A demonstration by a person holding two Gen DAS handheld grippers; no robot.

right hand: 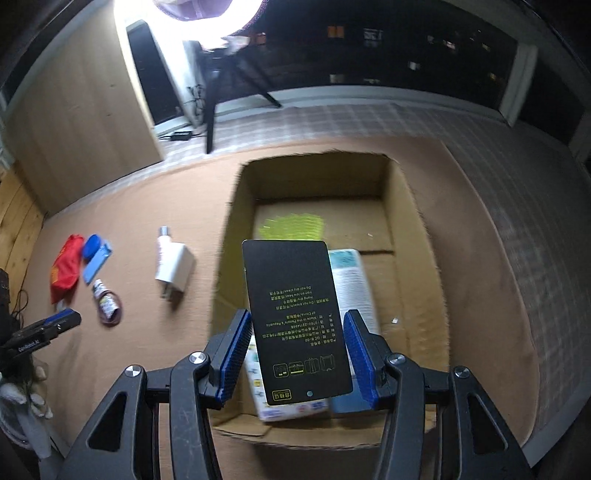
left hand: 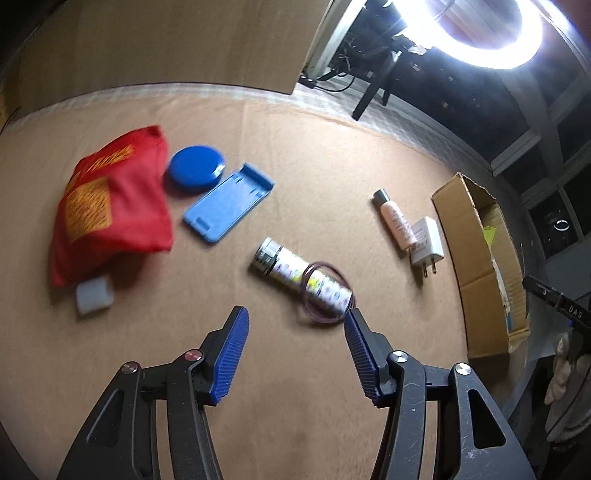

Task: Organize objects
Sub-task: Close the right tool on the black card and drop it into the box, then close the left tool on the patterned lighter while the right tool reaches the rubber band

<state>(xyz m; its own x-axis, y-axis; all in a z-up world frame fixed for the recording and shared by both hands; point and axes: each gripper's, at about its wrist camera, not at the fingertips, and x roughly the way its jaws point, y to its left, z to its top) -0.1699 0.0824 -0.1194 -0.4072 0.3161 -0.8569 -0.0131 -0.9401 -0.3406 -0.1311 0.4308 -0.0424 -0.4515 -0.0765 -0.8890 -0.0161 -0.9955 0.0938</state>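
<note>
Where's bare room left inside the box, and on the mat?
In the cardboard box, the far end around the yellow-green patch is bare; the near end is crowded with packs. On the mat, there is open room between the patterned tube and the pink bottle.

Tan felt-like surface fills most of both views. Pale checked cloth runs along its far edge. Wood panel stands upper left behind it. Ring light blazing upper right on a black tripod. Dark windows, night outside, pale frames.
</note>
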